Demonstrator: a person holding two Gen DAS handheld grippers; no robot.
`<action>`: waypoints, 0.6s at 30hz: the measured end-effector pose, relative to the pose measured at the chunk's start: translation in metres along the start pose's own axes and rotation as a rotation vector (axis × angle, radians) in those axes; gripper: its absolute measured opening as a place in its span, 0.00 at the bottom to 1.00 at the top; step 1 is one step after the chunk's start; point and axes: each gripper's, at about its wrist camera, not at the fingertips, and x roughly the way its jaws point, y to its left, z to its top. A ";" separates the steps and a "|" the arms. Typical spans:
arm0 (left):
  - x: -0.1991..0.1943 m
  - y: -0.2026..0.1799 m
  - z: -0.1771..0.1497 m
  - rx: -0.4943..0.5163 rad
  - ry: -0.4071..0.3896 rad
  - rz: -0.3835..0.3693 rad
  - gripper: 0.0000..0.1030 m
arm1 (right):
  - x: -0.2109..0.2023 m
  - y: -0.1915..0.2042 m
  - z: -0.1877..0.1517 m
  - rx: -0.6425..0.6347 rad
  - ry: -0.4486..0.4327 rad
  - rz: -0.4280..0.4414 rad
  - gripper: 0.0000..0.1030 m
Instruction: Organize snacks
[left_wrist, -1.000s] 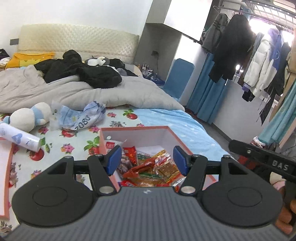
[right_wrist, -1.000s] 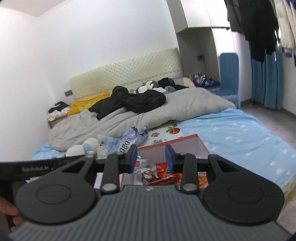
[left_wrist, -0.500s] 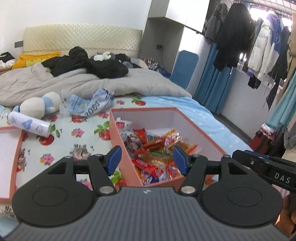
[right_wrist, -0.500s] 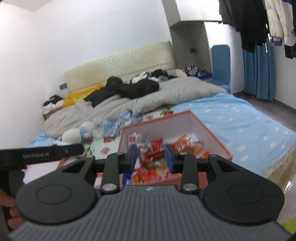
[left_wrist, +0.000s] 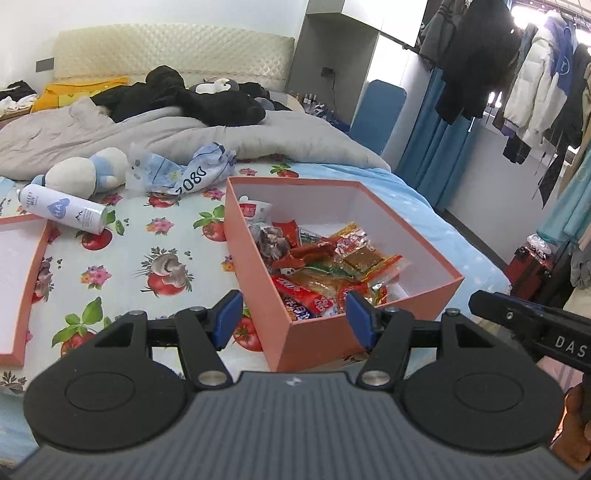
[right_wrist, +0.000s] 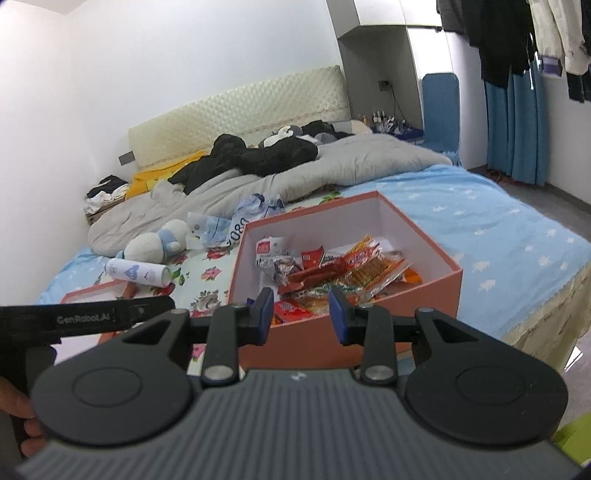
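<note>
Since a second ago we've risen above the box (left_wrist: 343, 332), snacks (left_wrist: 325, 269) at frame centre; left gripper (left_wrist: 294, 320) and right gripper (right_wrist: 301, 315) gape empty, ready to sort.

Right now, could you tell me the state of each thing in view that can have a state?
left gripper: open, holding nothing
right gripper: open, holding nothing
pink box: open, lid off, snacks inside
snack packets: sealed, piled loose in the box
box lid: off, lying inside-up on the bed
spray can: lying on its side
plush toy: lying on the bed
</note>
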 end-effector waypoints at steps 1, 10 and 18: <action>0.001 0.000 0.000 0.004 0.000 0.001 0.65 | 0.002 0.000 -0.001 0.001 0.004 -0.004 0.36; 0.000 0.001 0.000 0.003 -0.004 0.005 0.65 | 0.004 0.002 -0.005 -0.011 0.005 -0.015 0.36; -0.002 0.002 0.003 0.006 -0.007 0.011 0.65 | 0.002 0.002 -0.003 -0.026 -0.004 -0.018 0.36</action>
